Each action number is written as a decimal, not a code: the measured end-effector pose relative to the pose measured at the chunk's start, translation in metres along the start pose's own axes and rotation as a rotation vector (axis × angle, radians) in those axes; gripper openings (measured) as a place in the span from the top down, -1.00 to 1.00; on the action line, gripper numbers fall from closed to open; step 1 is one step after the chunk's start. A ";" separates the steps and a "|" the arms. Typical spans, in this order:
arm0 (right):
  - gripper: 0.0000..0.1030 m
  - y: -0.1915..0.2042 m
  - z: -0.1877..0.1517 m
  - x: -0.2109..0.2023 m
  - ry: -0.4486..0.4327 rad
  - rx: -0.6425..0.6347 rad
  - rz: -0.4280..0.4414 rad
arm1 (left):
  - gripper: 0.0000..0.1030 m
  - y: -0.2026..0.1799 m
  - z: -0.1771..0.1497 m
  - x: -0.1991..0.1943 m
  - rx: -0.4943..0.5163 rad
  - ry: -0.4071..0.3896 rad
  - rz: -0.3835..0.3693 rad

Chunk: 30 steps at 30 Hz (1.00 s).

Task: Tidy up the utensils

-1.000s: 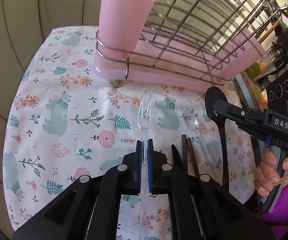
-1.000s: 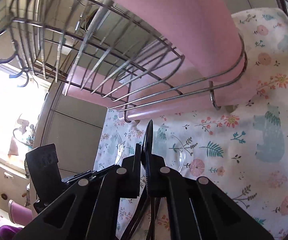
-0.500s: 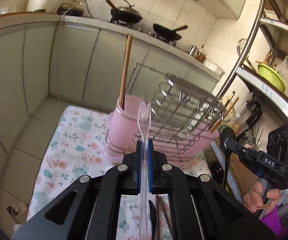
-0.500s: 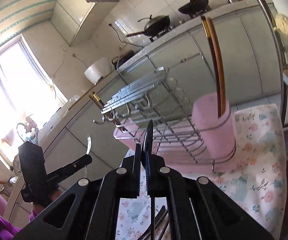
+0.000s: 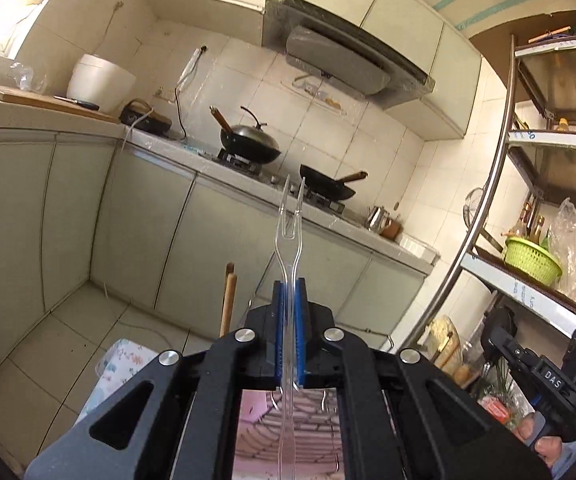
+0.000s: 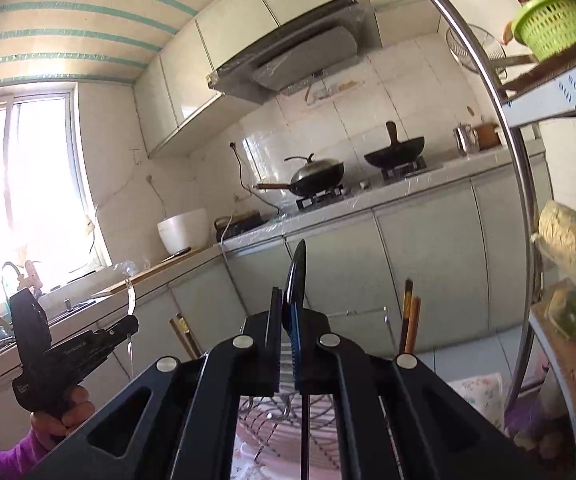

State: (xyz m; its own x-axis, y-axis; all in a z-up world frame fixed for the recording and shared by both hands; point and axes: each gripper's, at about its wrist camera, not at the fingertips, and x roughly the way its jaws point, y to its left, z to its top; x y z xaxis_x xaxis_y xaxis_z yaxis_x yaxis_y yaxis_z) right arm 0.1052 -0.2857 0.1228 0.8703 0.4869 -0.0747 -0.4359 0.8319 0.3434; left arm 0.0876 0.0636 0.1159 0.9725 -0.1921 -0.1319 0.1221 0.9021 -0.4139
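Observation:
My left gripper (image 5: 289, 286) is shut on a clear plastic fork (image 5: 289, 224), tines pointing up, lifted high above the pink dish rack (image 5: 288, 436) seen below between the gripper arms. My right gripper (image 6: 289, 304) is shut on a black plastic spoon (image 6: 296, 276), bowl edge-on and pointing up, above the same wire rack (image 6: 284, 420). The left gripper with its fork (image 6: 88, 344) shows at the left of the right wrist view. The right gripper body (image 5: 547, 376) shows at the lower right of the left wrist view. Wooden chopsticks (image 5: 227, 304) stand up from below.
A kitchen counter with two woks (image 5: 250, 144) on a stove runs across the back. A metal shelf pole (image 5: 483, 216) and shelves with a green basket (image 5: 531, 256) stand on the right. The floral cloth (image 5: 124, 360) shows at lower left. More chopsticks (image 6: 409, 316) stand in the rack.
Both grippers have risen and tilted upward, from the cloth and rack to facing the kitchen wall. Each keeps its utensil: the fork on the left, the spoon on the right.

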 end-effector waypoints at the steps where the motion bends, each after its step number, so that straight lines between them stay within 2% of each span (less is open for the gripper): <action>1: 0.93 0.002 0.003 0.000 -0.023 -0.014 -0.005 | 0.92 -0.001 0.002 0.001 0.003 -0.026 0.004; 6: 0.93 0.010 0.015 -0.001 -0.166 -0.091 -0.042 | 0.92 -0.012 0.003 0.017 0.029 -0.144 0.046; 11: 0.93 0.012 0.013 0.003 -0.242 -0.148 -0.068 | 0.92 -0.016 -0.008 0.034 0.086 -0.209 0.103; 16: 0.93 0.004 0.004 0.015 -0.253 -0.168 -0.092 | 0.92 -0.014 -0.026 0.048 0.140 -0.251 0.153; 25: 0.93 -0.009 -0.005 0.031 -0.274 -0.179 -0.102 | 0.92 -0.006 -0.054 0.064 0.175 -0.309 0.228; 30: 0.93 -0.010 -0.013 0.038 -0.280 -0.198 -0.110 | 0.92 -0.002 -0.067 0.069 0.197 -0.308 0.255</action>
State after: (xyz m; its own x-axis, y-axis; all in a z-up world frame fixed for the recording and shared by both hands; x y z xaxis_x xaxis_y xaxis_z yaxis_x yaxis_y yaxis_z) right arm 0.1395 -0.2728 0.1047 0.9317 0.3223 0.1677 -0.3481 0.9242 0.1574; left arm 0.1413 0.0229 0.0468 0.9865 0.1430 0.0798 -0.1226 0.9680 -0.2192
